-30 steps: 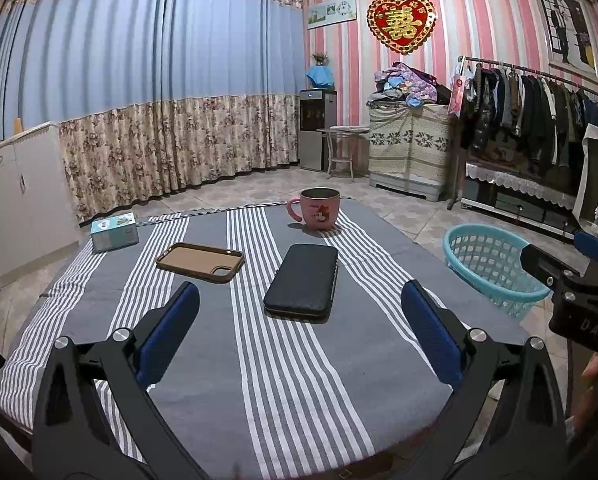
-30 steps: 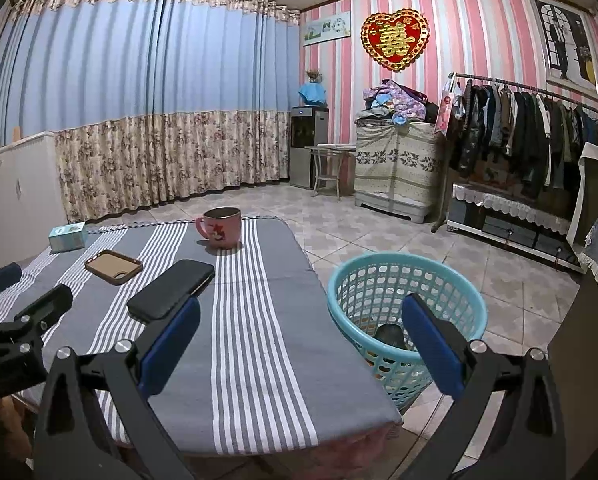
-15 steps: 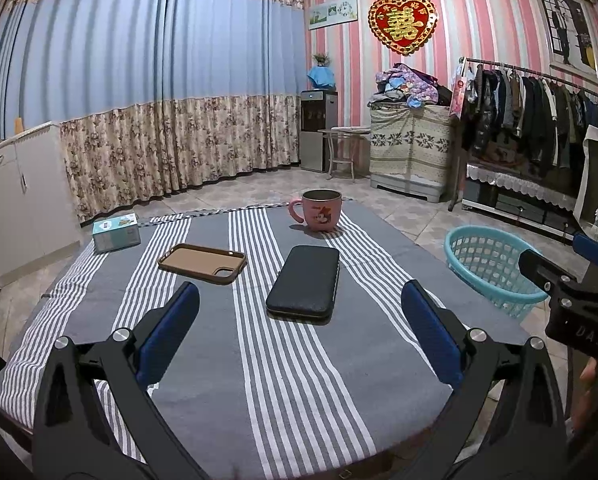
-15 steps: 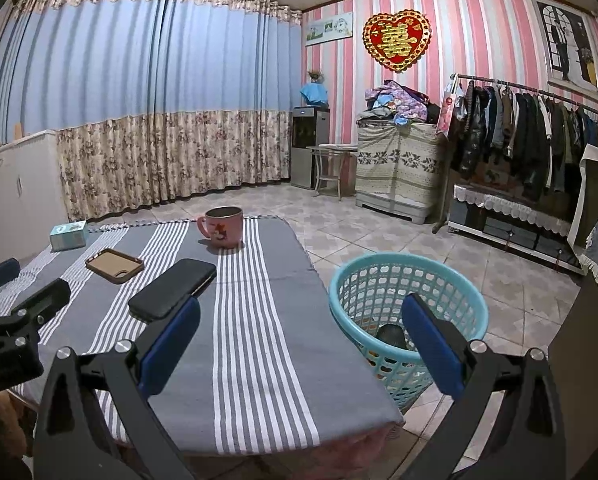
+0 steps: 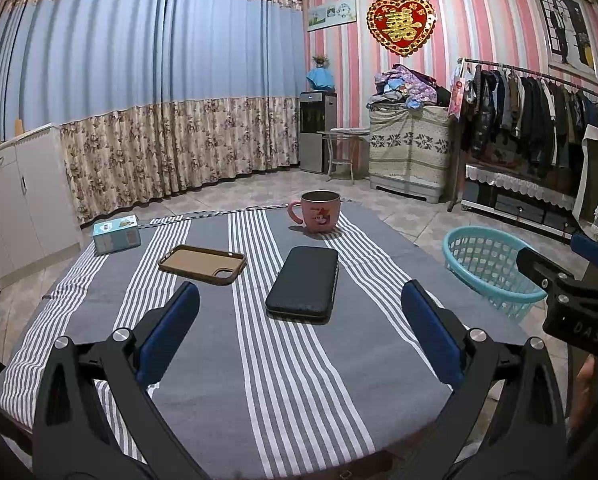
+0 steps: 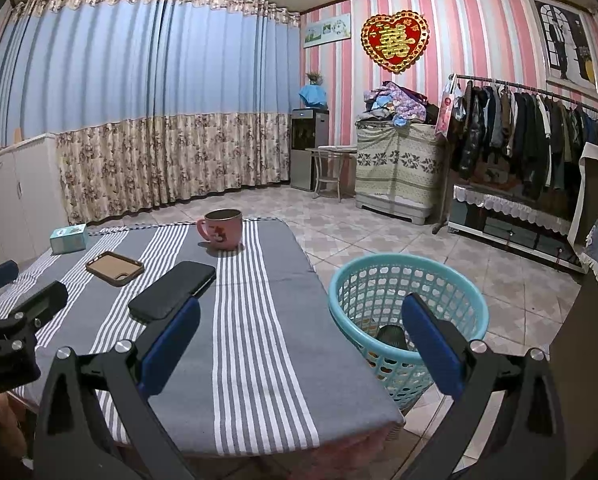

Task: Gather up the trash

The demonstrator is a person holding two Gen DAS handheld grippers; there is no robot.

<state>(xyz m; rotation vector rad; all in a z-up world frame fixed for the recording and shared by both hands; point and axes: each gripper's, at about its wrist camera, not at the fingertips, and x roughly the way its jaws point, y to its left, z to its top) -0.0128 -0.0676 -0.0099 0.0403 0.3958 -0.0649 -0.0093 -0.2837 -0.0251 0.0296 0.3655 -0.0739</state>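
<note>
A turquoise plastic basket [image 6: 407, 300] stands on the floor just right of the table and holds a dark item [image 6: 393, 336] and some small bits at its bottom; it also shows in the left wrist view [image 5: 491, 268]. My left gripper [image 5: 299, 316] is open and empty above the near part of the striped tablecloth [image 5: 259, 380]. My right gripper [image 6: 299, 320] is open and empty over the table's right edge, its right finger in front of the basket.
On the table lie a black phone [image 5: 303, 283], a brown phone case [image 5: 202, 264], a pink mug [image 5: 319, 211] and a small teal box [image 5: 116, 234]. A clothes rack [image 6: 539, 140], a covered cabinet [image 6: 397, 168] and white cupboards [image 5: 11, 200] line the room.
Both views have shifted only slightly; the grippers stay open and nothing on the table has moved.
</note>
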